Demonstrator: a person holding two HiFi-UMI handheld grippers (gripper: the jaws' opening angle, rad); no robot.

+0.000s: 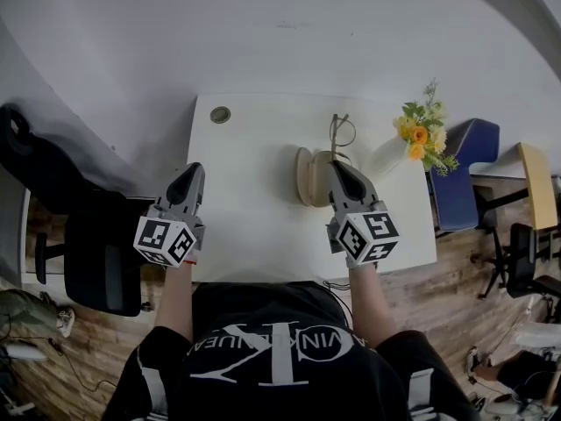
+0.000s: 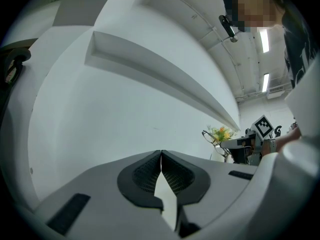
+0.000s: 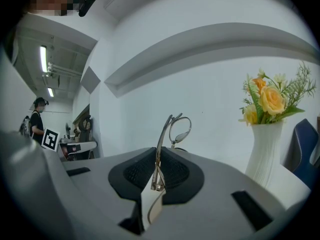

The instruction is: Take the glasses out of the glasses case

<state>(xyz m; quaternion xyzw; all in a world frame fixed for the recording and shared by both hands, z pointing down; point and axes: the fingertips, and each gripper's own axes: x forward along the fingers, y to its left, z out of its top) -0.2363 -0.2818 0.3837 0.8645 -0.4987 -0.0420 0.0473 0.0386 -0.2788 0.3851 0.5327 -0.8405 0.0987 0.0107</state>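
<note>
- Right gripper [image 3: 159, 170]: jaws clamped on the glasses [image 3: 179, 129] by the thin metal frame; lenses stand above the jaw tips, centre frame.
- Glasses case [image 1: 306, 177]: lies on the white worktop [image 1: 254, 226], just left of the right gripper.
- Left gripper [image 2: 161, 170]: jaws together, nothing between them, at the worktop's left edge.

one camera above, one on each gripper
head view looks steeply down on the table [image 1: 254, 209]; gripper views look level along their jaws at the wall [image 2: 125, 114]; glasses [image 3: 163, 139] and, probably, the same flowers [image 3: 272, 96] show in all three.
</note>
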